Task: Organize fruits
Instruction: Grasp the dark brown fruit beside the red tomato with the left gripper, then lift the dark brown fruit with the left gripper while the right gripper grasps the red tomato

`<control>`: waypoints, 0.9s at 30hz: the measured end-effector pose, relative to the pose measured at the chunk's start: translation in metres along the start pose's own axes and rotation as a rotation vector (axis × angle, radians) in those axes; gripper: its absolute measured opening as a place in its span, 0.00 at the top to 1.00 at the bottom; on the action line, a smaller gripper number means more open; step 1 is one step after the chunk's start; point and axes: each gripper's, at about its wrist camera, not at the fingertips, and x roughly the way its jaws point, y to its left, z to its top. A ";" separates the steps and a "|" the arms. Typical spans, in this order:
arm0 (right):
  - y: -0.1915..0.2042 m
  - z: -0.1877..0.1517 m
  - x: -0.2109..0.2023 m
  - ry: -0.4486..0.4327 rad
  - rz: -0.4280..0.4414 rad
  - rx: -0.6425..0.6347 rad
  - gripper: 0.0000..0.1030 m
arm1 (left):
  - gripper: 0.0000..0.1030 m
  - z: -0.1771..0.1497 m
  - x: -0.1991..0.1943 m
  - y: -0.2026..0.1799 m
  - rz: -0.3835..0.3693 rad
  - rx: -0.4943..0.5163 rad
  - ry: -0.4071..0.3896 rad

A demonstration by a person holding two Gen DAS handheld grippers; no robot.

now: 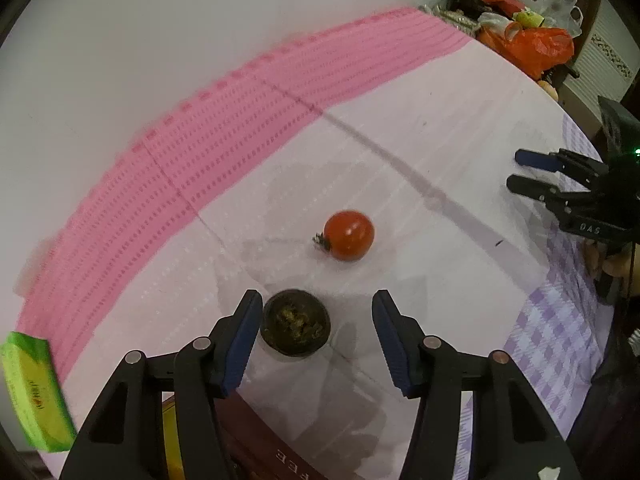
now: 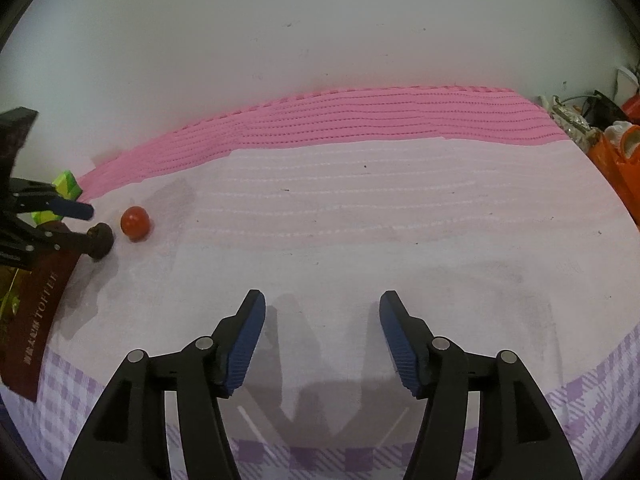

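A red tomato [image 1: 349,235] lies on the pale pink cloth, with a dark round fruit [image 1: 295,322] just in front of it. My left gripper [image 1: 316,308] is open, its jaws on either side of the dark fruit, which sits close to the left pad and is not held. In the right wrist view the tomato [image 2: 136,223] and dark fruit [image 2: 100,241] are far left, with the left gripper [image 2: 82,224] at them. My right gripper [image 2: 322,308] is open and empty over bare cloth; it shows in the left wrist view [image 1: 516,170] at the right.
A green box [image 1: 34,388] stands at the left edge. A dark red toffee box [image 2: 36,320] lies under the left gripper. A pink mat [image 1: 224,120] runs along the white wall. Orange bags and clutter [image 1: 532,46] fill the far right corner. Purple checked cloth [image 1: 560,340] covers the near edge.
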 end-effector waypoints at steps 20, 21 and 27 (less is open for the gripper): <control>0.011 0.002 0.000 0.005 -0.003 -0.058 0.37 | 0.65 -0.078 -0.070 -0.037 0.040 -0.504 -0.177; 0.015 0.002 -0.004 -0.015 0.012 -0.076 0.37 | 0.65 -0.090 -0.077 -0.043 0.037 -0.533 -0.177; 0.072 0.025 -0.016 -0.063 0.229 -0.234 0.38 | 0.65 -0.133 -0.108 -0.059 0.028 -0.622 -0.205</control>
